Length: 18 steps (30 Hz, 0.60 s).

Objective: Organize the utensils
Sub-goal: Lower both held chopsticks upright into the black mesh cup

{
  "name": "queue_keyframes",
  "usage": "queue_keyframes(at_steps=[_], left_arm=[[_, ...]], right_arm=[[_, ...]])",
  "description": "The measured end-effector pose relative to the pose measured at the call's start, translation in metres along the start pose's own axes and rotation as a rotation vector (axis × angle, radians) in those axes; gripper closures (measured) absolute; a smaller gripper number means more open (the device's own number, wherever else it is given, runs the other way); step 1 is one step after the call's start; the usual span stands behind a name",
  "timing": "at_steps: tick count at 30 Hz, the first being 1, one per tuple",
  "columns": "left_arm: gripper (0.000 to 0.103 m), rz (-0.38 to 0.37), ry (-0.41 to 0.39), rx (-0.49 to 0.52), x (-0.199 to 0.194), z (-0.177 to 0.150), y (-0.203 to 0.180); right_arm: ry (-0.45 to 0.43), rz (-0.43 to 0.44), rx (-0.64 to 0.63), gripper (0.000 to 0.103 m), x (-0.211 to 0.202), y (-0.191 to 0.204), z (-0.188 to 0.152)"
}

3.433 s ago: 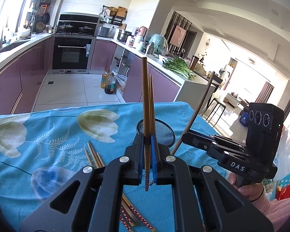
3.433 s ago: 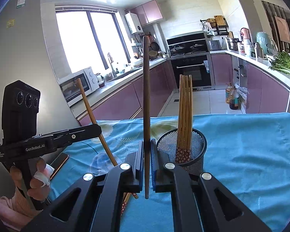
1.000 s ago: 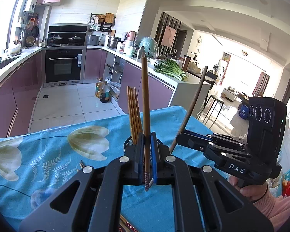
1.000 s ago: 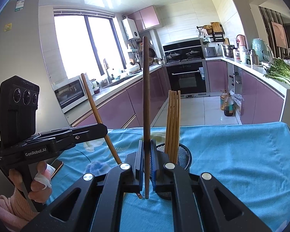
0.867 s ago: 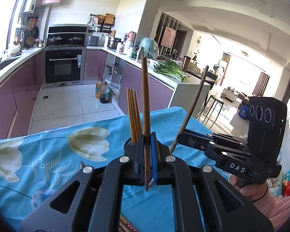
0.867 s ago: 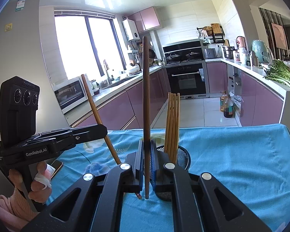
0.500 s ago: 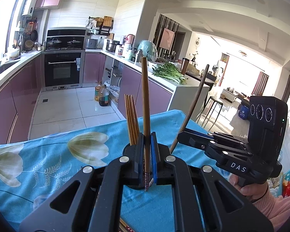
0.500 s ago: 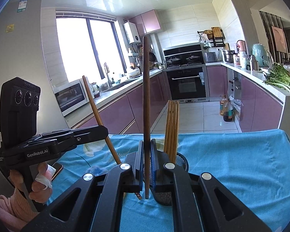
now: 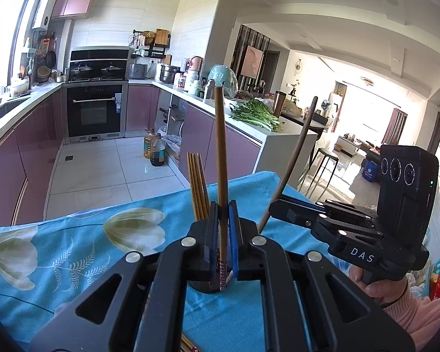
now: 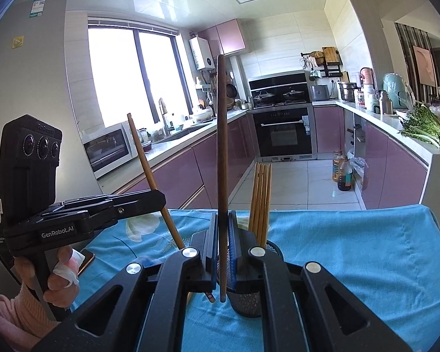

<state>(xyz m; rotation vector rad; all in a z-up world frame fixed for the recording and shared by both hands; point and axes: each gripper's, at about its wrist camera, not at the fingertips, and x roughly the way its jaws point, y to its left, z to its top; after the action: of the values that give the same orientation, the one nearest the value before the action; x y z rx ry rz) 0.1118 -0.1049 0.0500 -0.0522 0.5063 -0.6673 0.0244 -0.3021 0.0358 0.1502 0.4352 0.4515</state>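
The left tool was clamped on a light chopstick, upright; the right tool gripped a dark chopstick, also upright. Both hung just before the mesh cup on the tabletop, where four chopsticks stood

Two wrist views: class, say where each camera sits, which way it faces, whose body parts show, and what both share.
Left wrist view: on the left tool, facing the oven and dining area; the right hand shows.
Right wrist view: on the right tool, facing the window and oven; the left hand shows.
Shared: mesh cup of chopsticks, blue cloth.
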Motion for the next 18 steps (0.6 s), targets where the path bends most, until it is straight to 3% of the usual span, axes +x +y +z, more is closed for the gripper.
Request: queue_keyframes(at_steps=[18], left_arm=[[0.095, 0.001, -0.035, 0.013, -0.004, 0.011, -0.003]], right_arm=[[-0.027, -0.001, -0.023, 0.097, -0.003, 0.003, 0.009]])
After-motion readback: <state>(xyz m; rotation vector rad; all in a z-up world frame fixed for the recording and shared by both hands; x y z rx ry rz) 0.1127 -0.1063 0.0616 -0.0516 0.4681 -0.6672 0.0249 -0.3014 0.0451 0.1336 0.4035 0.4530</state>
